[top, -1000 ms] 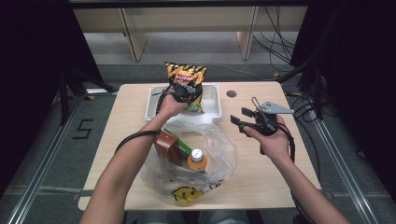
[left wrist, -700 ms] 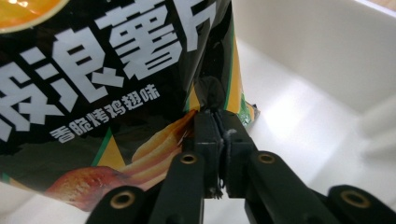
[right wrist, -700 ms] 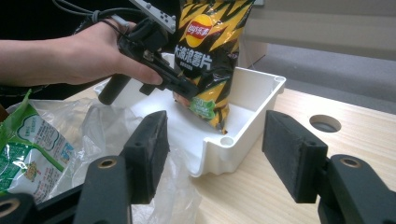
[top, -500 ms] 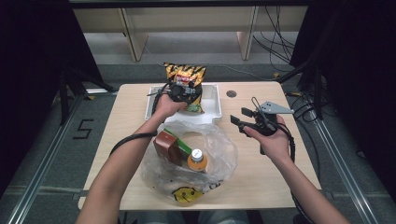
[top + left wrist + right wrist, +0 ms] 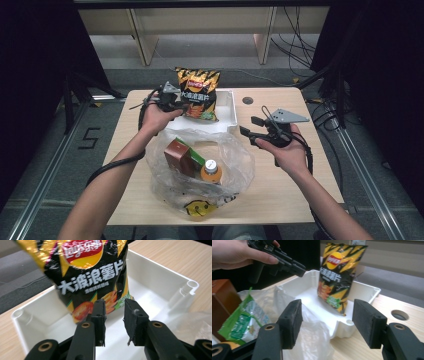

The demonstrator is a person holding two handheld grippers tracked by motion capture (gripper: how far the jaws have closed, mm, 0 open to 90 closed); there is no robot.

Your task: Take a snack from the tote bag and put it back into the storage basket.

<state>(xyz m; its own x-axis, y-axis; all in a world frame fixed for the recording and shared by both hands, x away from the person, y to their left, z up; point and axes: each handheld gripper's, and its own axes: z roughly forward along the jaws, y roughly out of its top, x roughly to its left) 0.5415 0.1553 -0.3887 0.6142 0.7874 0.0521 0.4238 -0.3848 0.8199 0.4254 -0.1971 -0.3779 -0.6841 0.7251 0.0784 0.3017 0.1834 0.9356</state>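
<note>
With the chip bag [image 5: 197,94] standing in the white tray [image 5: 225,107], left claw [image 5: 113,311] has just been opening, nothing between the pads.
Right claw [image 5: 327,320] wide, empty, above the plastic bag [image 5: 200,165].

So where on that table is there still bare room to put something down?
Bare wood lies right of the tray, around the hole, and along the left edge of the table beside the bag. The middle is crowded.
</note>
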